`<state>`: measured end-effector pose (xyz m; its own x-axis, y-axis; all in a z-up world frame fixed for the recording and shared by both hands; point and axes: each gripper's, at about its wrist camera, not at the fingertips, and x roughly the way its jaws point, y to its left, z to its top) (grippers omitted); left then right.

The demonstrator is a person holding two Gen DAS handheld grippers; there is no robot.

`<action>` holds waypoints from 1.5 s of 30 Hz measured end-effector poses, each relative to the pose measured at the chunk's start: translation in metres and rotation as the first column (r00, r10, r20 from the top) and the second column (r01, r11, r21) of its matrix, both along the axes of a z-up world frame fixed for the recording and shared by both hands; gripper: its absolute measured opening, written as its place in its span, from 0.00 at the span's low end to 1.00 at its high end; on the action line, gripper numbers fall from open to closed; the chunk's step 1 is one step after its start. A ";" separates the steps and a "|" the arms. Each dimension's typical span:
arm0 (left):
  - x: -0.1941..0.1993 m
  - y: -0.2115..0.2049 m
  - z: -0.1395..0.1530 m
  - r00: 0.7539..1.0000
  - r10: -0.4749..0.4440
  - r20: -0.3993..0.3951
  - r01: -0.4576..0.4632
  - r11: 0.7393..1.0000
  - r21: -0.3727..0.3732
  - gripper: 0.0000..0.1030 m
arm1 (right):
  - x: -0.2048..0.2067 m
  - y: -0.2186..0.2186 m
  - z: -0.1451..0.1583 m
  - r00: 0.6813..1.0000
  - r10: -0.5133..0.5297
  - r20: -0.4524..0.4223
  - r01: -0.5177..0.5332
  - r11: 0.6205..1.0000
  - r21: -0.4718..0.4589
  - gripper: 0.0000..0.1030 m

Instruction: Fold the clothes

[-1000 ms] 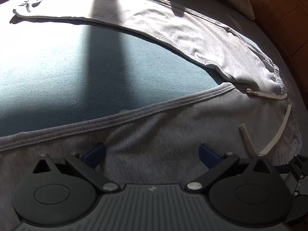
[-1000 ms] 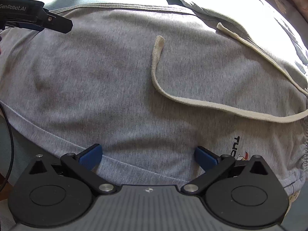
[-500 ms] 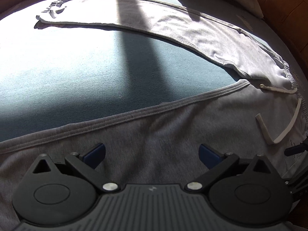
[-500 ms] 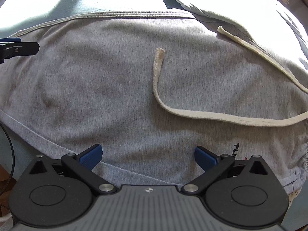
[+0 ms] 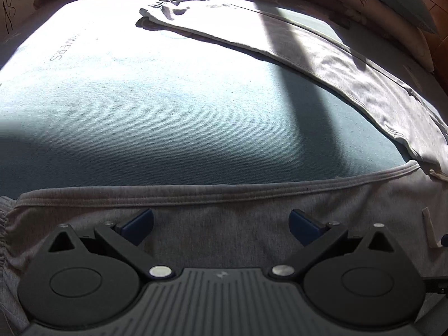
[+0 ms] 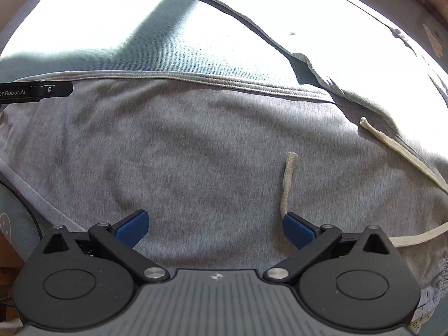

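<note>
Grey sweatpants (image 5: 224,224) lie spread on a blue-green mattress (image 5: 140,117). One leg (image 5: 350,67) stretches away to a sunlit cuff (image 5: 168,8). The near leg's hem (image 5: 252,190) runs straight across just ahead of my left gripper (image 5: 221,224), which is open over the grey cloth. In the right wrist view the same grey fabric (image 6: 182,154) fills the middle, with two cream drawstring ends (image 6: 288,179) on it. My right gripper (image 6: 214,229) is open above the cloth, the drawstring beside its right finger. The left gripper's finger (image 6: 42,91) shows at the left edge.
Pillows and bedding (image 5: 378,8) line the far edge of the mattress, with a wooden headboard (image 5: 436,36) at the right. Strong sunlight washes out the far half of the bed. A dark cable (image 6: 25,207) hangs off the left side.
Both grippers have slid left along the near leg; the drawstrings moved right in both views. The cuffed end of the near leg now shows at the left. Both stay open.
</note>
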<state>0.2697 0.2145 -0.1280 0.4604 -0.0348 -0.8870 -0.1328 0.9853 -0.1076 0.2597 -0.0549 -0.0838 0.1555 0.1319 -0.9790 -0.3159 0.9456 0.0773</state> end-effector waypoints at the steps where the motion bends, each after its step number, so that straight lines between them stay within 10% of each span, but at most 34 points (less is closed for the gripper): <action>1: 0.002 0.007 -0.004 1.000 0.018 -0.004 -0.018 1.000 0.000 0.99 | 0.000 0.004 0.000 1.000 0.001 0.001 -0.001 1.000 0.000 1.00; 21: -0.044 0.081 0.008 0.979 0.201 0.018 -0.199 0.977 -0.072 0.99 | 0.000 0.092 -0.003 0.992 0.124 -0.007 -0.124 0.992 -0.003 1.00; 29: -0.057 0.104 0.001 0.958 0.287 0.001 -0.287 0.958 0.007 0.99 | 0.001 0.108 -0.004 0.987 0.158 -0.010 -0.158 0.987 -0.001 1.00; 34: -0.066 0.088 0.005 0.980 0.195 -0.025 -0.197 0.978 -0.068 0.99 | 0.001 0.114 -0.005 0.984 0.175 -0.018 -0.175 0.985 -0.001 1.00; 40: -0.080 0.083 -0.006 0.958 0.277 -0.078 -0.268 0.957 0.108 0.99 | -0.001 0.117 -0.004 0.982 0.187 -0.020 -0.187 0.982 0.008 1.00; 45: -0.088 0.071 -0.001 0.970 0.218 -0.104 -0.216 0.976 0.032 0.99 | -0.001 0.110 -0.006 0.985 0.171 -0.029 -0.171 0.985 0.008 1.00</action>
